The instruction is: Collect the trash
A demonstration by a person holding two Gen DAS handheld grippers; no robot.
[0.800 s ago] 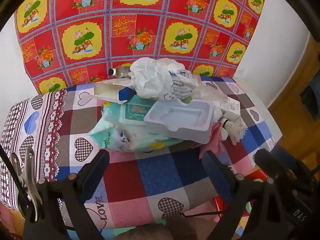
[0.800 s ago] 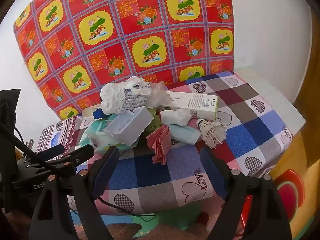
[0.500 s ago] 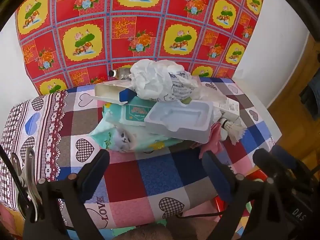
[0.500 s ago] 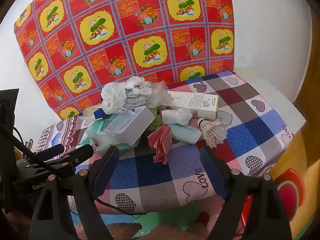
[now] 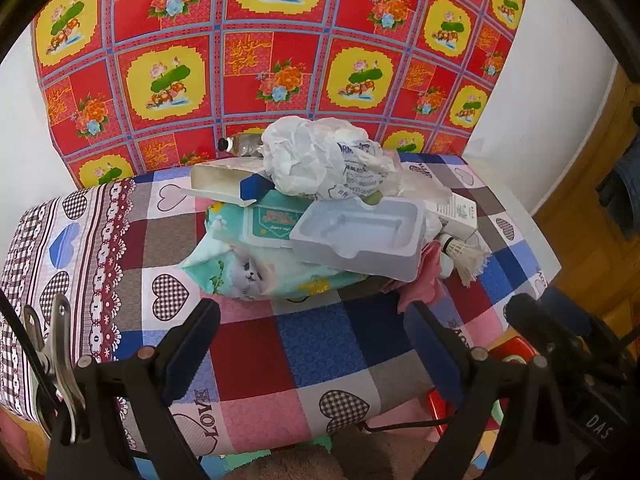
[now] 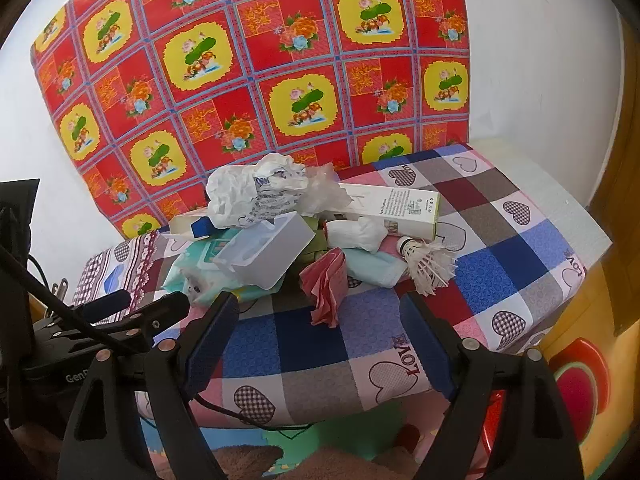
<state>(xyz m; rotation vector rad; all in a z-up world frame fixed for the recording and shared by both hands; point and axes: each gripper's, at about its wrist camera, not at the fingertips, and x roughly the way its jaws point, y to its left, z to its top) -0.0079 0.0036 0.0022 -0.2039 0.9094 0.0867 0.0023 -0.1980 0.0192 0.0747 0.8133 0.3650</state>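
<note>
Both your claws hang spread and empty off the near edge of the table point(image 6: 500, 240), short of the trash heap piled toward its far edge against the red flowered sheet point(image 6: 248, 80). Your right claw point(image 6: 324, 340) is the nearer one to the loose pieces: the crumpled pink paper point(image 6: 326, 284) lies straight ahead of it, just beyond its fingertips, its long axis running toward you, so the spread fingers already straddle its width. The shuttlecock point(image 6: 426, 264) sits to the right of that paper, toward the right edge.

Your left claw point(image 5: 312, 344) faces the teal wipes pack point(image 5: 256, 264) with the grey plastic tray point(image 5: 360, 236) resting on it and crumpled white paper point(image 5: 320, 160) on top.

The right view shows the pink paper whole, plus a white wad point(image 6: 356, 234) and a long carton point(image 6: 396, 208) behind; the left view hides most of these behind the tray, but shows a small bottle point(image 5: 240, 145) at the back.
</note>
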